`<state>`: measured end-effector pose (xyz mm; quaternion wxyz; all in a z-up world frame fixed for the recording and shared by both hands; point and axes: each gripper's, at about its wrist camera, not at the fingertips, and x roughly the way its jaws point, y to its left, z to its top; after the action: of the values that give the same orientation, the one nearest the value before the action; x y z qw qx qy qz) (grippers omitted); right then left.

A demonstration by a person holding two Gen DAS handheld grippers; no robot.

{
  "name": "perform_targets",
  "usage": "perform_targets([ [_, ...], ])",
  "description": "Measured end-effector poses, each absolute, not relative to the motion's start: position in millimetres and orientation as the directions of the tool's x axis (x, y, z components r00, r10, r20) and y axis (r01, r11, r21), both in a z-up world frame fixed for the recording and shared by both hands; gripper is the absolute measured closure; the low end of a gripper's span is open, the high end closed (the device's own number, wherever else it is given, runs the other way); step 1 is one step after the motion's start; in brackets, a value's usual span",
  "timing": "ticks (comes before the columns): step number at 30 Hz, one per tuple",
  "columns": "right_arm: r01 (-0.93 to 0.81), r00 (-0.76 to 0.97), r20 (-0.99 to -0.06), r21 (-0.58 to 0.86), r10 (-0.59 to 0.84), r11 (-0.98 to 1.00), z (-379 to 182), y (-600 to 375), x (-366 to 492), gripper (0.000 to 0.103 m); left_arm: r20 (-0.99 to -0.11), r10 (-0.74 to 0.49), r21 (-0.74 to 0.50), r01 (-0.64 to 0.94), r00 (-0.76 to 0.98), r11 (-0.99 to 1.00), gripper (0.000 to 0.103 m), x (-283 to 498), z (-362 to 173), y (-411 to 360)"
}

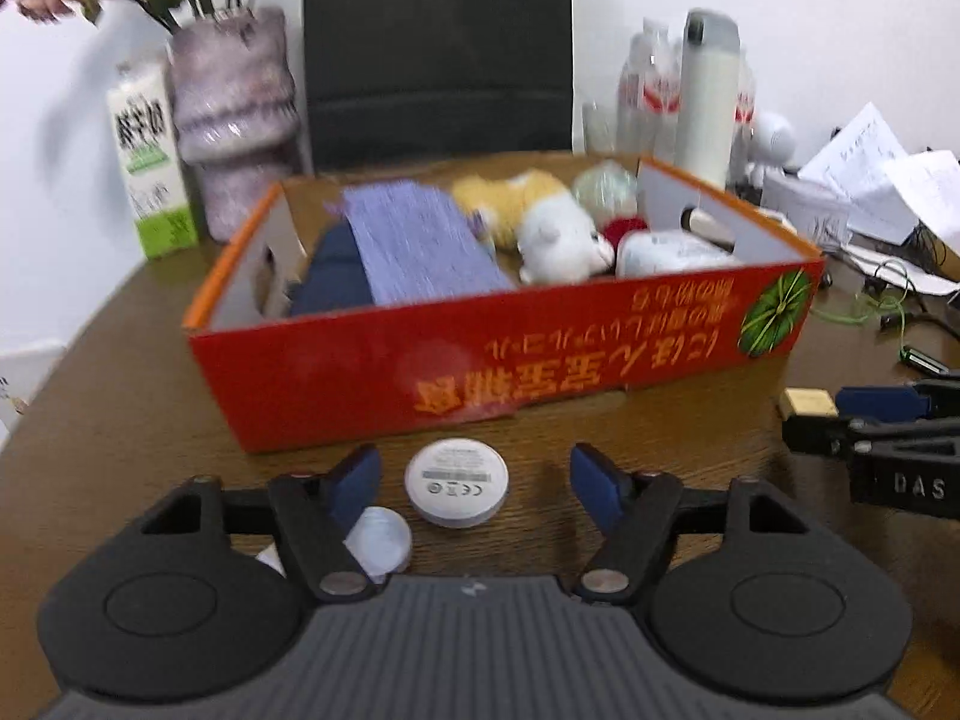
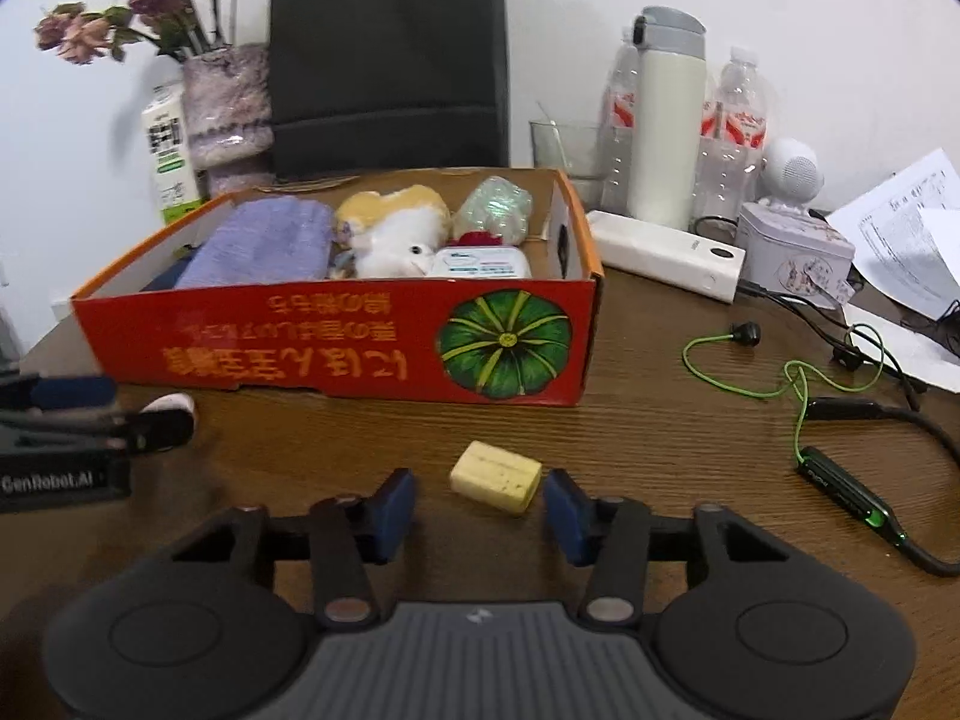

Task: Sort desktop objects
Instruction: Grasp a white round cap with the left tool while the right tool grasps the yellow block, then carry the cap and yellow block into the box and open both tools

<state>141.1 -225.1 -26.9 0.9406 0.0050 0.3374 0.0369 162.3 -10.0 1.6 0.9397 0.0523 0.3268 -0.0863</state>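
White puck (image 1: 456,489): lies flat on your wooden table (image 1: 150,396), just before the red box (image 1: 480,354).
Left gripper (image 1: 474,483): straddles the puck, pads clear of it, released.
Yellow block (image 2: 496,477): near the box front.
Right gripper (image 2: 480,507): your jaws flank the block; right pad (image 2: 564,510) just beside it, not clamped.

we see a brown wood-grain table (image 2: 660,420), matt. the red cardboard box (image 2: 336,348) has a printed, slightly glossy front. folded purple cloth (image 2: 264,246) looks ribbed, the plush toy (image 2: 396,246) fuzzy. the white disc (image 1: 456,483) is smooth plastic, the yellow block (image 2: 497,477) matt and pitted. blue gripper pads (image 2: 393,513) look rubbery.
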Motion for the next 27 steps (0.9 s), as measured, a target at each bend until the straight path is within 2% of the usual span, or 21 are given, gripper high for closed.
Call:
perform_targets([
  [2, -0.060, 0.777, -0.626, 0.038, 0.071, 0.997, -29, -225, 145, 0.069, -0.645, -0.124, 0.042, 0.197, 0.754, 0.979, 0.050, 168, -4, -10],
  [4, -0.064, 0.783, -0.618, 0.033, 0.070, 0.997, -30, -224, 148, 0.069, -0.643, -0.140, 0.019, 0.199, 0.753, 0.980, 0.062, 168, -6, -8],
  [9, -0.122, 0.793, -0.599, 0.024, 0.112, 0.992, -29, -216, 144, 0.070, -0.610, -0.183, 0.019, 0.245, 0.771, 0.969, 0.063, 155, -1, -14],
  [15, -0.201, 0.819, -0.543, 0.031, 0.185, 0.979, -9, -198, 115, 0.070, -0.518, -0.224, -0.024, 0.248, 0.825, 0.968, 0.063, 115, 34, -24],
  [18, -0.239, 0.817, -0.532, 0.038, 0.223, 0.970, -4, -189, 91, 0.070, -0.507, -0.227, -0.061, 0.228, 0.832, 0.972, 0.063, 89, 40, -23],
  [27, -0.305, 0.787, -0.539, 0.083, 0.300, 0.949, -4, -176, 7, 0.070, -0.515, -0.184, -0.057, 0.181, 0.837, 0.982, 0.063, 10, 42, -10],
])
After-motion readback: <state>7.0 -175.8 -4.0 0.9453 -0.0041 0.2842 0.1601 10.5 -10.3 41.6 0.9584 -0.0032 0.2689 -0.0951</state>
